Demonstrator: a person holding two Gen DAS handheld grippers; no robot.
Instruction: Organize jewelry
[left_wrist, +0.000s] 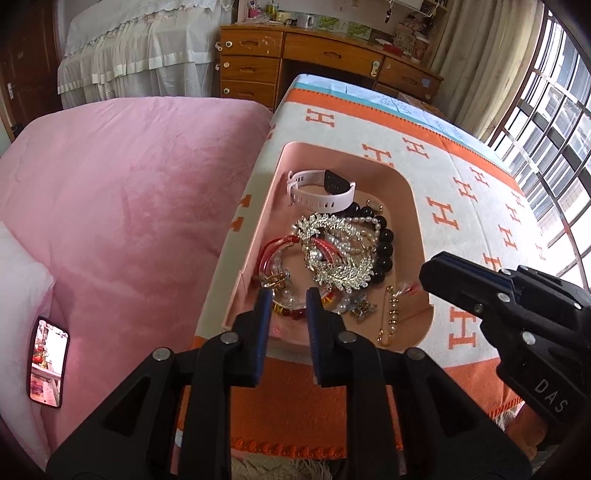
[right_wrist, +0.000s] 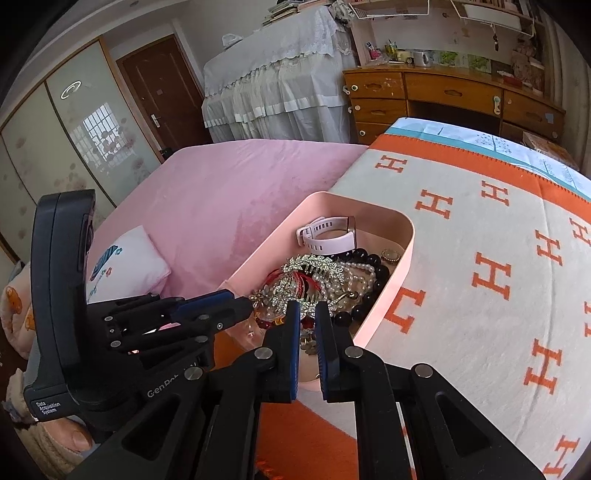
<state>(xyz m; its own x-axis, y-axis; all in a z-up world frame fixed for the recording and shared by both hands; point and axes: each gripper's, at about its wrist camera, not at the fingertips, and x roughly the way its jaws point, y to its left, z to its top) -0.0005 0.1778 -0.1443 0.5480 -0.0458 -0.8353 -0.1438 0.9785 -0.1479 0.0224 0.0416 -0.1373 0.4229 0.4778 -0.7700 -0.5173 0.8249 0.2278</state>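
Note:
A pink tray (left_wrist: 413, 199) (right_wrist: 391, 295) sits on the orange-and-white H blanket (left_wrist: 461, 192). In it lie a pale pink watch (left_wrist: 317, 188) (right_wrist: 328, 236), a silver leaf brooch (left_wrist: 332, 251) (right_wrist: 314, 266), black beads (left_wrist: 384, 236), pearls, a red bangle (left_wrist: 273, 251) and a gold chain (left_wrist: 389, 317). My left gripper (left_wrist: 289, 299) (right_wrist: 249, 306) hovers over the tray's near end, narrowly open, with red beads showing through the gap and nothing pressed. My right gripper (right_wrist: 307, 317) (left_wrist: 424, 273) points at the tray's near right side, its pads almost together and nothing gripped.
A pink bed cover (left_wrist: 129, 184) lies left of the blanket, with a lit phone (left_wrist: 48, 362) and a white pillow (right_wrist: 125, 262) on it. A wooden desk (left_wrist: 314, 48) stands beyond, and barred windows (left_wrist: 554, 129) are to the right.

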